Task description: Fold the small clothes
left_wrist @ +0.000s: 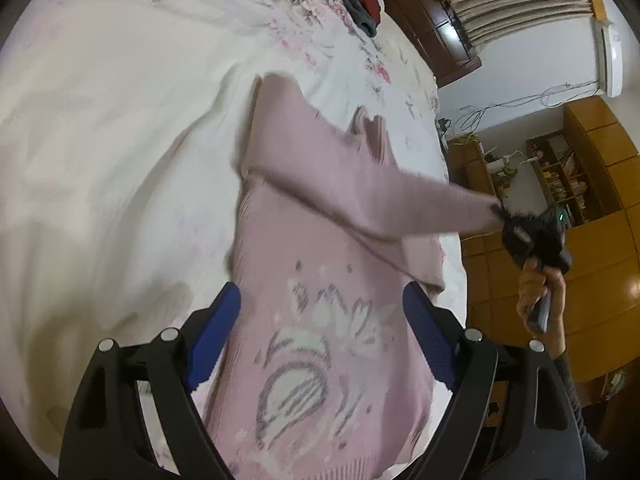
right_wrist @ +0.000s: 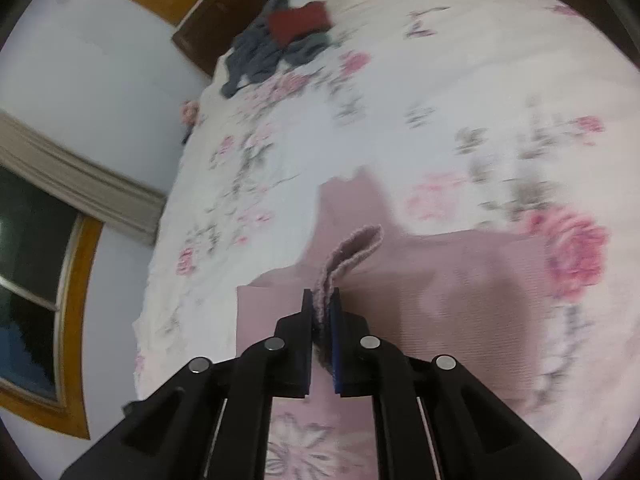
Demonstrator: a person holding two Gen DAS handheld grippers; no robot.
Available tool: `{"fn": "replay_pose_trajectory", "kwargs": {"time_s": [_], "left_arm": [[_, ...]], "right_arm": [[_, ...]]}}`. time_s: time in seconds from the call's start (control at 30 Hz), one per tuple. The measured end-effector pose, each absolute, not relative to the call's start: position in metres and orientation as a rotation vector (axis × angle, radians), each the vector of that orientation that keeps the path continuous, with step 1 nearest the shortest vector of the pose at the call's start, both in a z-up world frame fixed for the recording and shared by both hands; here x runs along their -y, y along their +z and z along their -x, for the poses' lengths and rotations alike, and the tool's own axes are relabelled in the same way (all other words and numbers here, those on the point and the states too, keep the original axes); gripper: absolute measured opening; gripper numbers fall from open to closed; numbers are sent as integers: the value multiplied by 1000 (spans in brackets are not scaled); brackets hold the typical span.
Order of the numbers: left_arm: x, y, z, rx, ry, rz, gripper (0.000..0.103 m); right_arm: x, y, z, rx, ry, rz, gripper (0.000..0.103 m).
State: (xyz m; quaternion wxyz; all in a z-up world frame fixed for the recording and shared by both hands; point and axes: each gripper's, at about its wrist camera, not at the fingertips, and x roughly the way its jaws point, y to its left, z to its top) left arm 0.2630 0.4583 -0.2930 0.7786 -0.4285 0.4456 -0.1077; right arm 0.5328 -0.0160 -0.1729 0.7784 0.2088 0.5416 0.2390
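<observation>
From the left wrist, the left gripper (left_wrist: pixel 320 332) hangs spread wide above the pink sweater (left_wrist: pixel 320 280), which lies on the floral bedspread (left_wrist: pixel 120 140); at the right, the right gripper (left_wrist: pixel 520 232), held in a hand (left_wrist: pixel 540 292), lifts the sleeve (left_wrist: pixel 400 196). From the right wrist, the right gripper (right_wrist: pixel 321 312) is pressed together, pinching the sleeve cuff (right_wrist: pixel 352 252) over the sweater; a pile of dark and red clothes (right_wrist: pixel 280 40) sits far off.

1. My left wrist camera looks down from close above the pink sweater (left_wrist: pixel 320 320) on the bed (left_wrist: pixel 100 140), facing along my left gripper (left_wrist: pixel 320 304).
2. My right wrist camera sits low, close over the sweater's cuff (right_wrist: pixel 352 252), facing the headboard end.
3. Both views share the sweater, the floral sheet and the dark clothes pile (right_wrist: pixel 276 48).
</observation>
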Motion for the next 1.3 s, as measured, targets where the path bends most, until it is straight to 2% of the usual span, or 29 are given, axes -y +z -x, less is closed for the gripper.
{"fn": "replay_pose_trajectory", "kwargs": {"time_s": [0.33, 0.63, 0.87, 1.0, 1.07, 1.1, 1.13, 1.3], "left_arm": [[-450, -288, -350, -975, -284, 917, 82], [-440, -328, -415, -1081, -271, 891, 83], [-442, -357, -431, -1154, -286, 850, 84], [-446, -347, -440, -1135, -322, 875, 84], [-446, -334, -450, -1108, -346, 864, 84], [-446, -327, -459, -1095, -352, 851, 84], [-444, -320, -470, -1085, -360, 841, 84], [-419, -314, -541, -1108, -367, 777, 86]], "right_arm": [[83, -260, -532, -1263, 408, -473, 7], [110, -327, -527, -1293, 366, -474, 9], [132, -299, -517, -1152, 471, -619, 16], [113, -314, -517, -1246, 513, -552, 18], [113, -327, -524, -1299, 447, -470, 7], [113, -324, -530, -1292, 434, -453, 6], [113, -320, -534, -1278, 436, -460, 12], [64, -287, -588, -1207, 545, -509, 23]]}}
